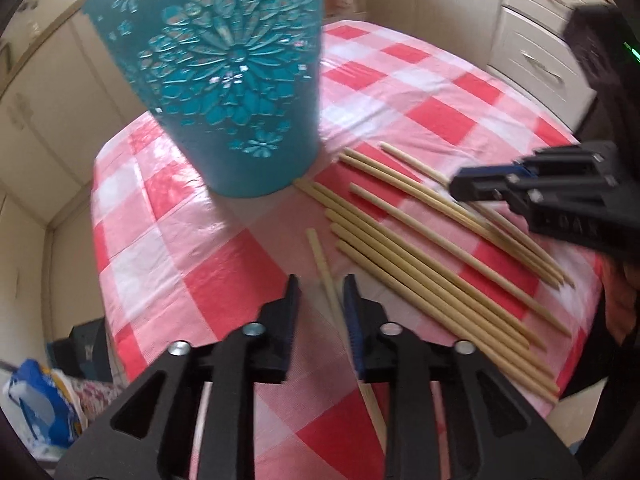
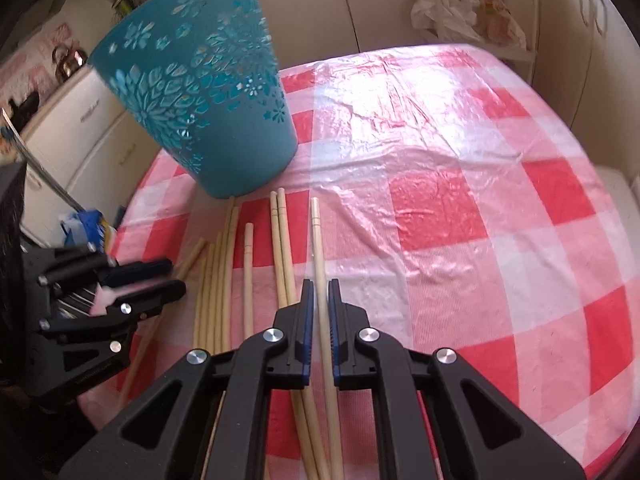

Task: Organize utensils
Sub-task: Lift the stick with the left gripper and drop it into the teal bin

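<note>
Several wooden chopsticks (image 1: 404,248) lie side by side on a red-and-white checked tablecloth (image 1: 224,256), in front of a teal cut-out flower bucket (image 1: 224,80). My left gripper (image 1: 320,296) is open; one chopstick (image 1: 322,264) lies between its fingers, untouched on the left side. In the right wrist view the bucket (image 2: 208,96) stands at the far left. My right gripper (image 2: 319,300) is open a little, its fingers straddling a single chopstick (image 2: 318,248) without clamping it. The left gripper (image 2: 160,280) shows at the left edge there.
The right gripper (image 1: 500,188) enters the left wrist view from the right, over the chopsticks. White cupboards and drawers (image 1: 536,52) stand behind the table. A blue-and-white bag (image 1: 40,404) sits on the floor at left. The tablecloth (image 2: 460,208) stretches right of the chopsticks.
</note>
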A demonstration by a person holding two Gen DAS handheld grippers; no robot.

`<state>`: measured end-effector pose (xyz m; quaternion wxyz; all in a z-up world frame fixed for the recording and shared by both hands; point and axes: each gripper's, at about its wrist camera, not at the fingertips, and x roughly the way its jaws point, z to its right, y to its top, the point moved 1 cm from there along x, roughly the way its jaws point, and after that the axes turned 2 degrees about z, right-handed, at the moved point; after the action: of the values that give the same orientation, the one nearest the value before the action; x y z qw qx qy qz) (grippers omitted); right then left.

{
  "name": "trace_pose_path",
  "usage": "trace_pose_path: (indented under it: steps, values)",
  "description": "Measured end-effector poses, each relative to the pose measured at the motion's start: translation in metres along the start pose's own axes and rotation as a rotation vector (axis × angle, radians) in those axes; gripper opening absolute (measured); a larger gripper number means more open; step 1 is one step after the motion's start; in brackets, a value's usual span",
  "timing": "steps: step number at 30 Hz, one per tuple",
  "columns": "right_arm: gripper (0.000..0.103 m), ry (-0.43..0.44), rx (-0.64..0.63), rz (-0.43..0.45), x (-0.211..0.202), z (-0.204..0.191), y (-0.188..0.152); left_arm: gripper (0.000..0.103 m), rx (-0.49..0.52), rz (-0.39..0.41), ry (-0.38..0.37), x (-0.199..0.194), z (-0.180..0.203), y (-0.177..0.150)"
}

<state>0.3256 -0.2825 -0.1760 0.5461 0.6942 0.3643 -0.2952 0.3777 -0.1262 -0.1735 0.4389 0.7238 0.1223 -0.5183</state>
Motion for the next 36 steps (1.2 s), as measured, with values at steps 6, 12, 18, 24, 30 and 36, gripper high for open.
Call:
trace_pose_path:
  steps: [6, 12, 18, 24, 30, 36]
  values:
    - [0.006, -0.014, -0.019, 0.002, -0.001, -0.002, -0.001, 0.005, -0.02, -0.006, 0.055, 0.004, 0.011, 0.006]
    - [0.006, 0.151, 0.211, 0.018, -0.006, 0.034, -0.003, 0.005, -0.124, 0.169, 0.046, -0.049, 0.008, -0.005]
    - [0.006, 0.2, 0.304, 0.023, -0.004, 0.047, -0.006, 0.005, -0.229, 0.489, 0.017, -0.145, -0.024, 0.018]
    - [0.006, 0.213, 0.318, 0.029, -0.002, 0.046, -0.006, 0.005, -0.305, 0.732, 0.065, -0.194, -0.052, 0.075]
    - [0.006, 0.222, 0.317, 0.021, 0.001, 0.049, -0.007, 0.005, -0.462, 0.875, 0.155, -0.19, -0.09, 0.129]
    - [0.006, 0.229, 0.319, 0.02, 0.003, 0.05, -0.005, 0.005, -0.547, 0.904, 0.226, -0.161, -0.11, 0.163]
